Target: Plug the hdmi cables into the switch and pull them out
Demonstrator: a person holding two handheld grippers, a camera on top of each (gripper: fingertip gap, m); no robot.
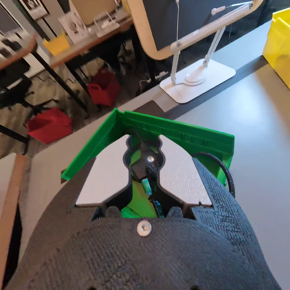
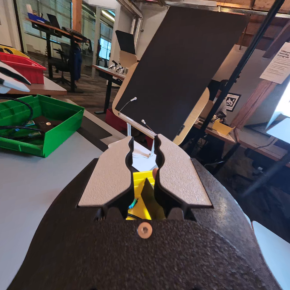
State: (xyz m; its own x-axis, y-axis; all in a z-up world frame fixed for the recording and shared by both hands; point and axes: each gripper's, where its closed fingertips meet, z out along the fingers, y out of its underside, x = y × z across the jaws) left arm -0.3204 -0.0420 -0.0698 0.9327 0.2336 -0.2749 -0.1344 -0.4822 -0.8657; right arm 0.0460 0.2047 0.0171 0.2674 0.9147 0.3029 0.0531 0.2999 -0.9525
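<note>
left gripper sits low centre of its frame over the green bin, jaws parted by a narrow gap and holding nothing; through the gap show the black switch and a teal-ended hdmi cable on the bin floor, walls close on the left and far sides. right gripper, centre frame, jaws likewise narrowly parted and empty, hangs over the yellow bin with a cable end inside. bare grey table lies between the bins, lower left.

Green bin; yellow bin.
</note>
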